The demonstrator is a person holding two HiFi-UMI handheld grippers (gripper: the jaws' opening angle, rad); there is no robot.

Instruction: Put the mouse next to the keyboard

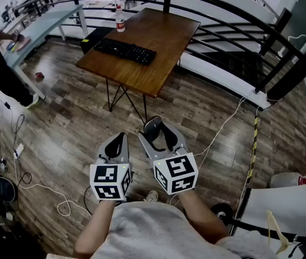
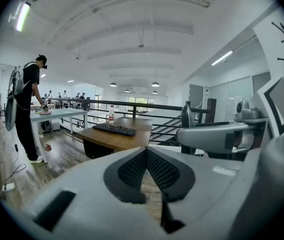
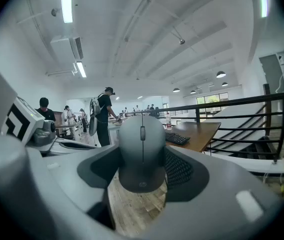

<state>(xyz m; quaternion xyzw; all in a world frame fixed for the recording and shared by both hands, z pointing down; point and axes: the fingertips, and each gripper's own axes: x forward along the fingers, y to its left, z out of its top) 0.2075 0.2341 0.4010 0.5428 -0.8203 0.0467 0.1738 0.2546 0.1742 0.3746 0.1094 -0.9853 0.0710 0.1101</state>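
Closest in, the left gripper (image 1: pixel 118 140) has its jaws pressed together on nothing. Beside it, the right gripper (image 1: pixel 157 125) clamps the grey mouse (image 3: pixel 142 151) above the floor (image 1: pixel 77 123). Farther off, the keyboard (image 1: pixel 125 50) lies on the brown table (image 1: pixel 164 42), with a bottle (image 1: pixel 120 19), probably water, beyond.

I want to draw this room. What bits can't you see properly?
- The grey computer mouse: sides covered by the right tongs, right gripper view.
- The black keyboard on the brown wooden table: key letters too small, every view.
- The clear plastic bottle with a red label: print too small, head view.
- The small red thing on the wood-plank floor: too small to name, head view.
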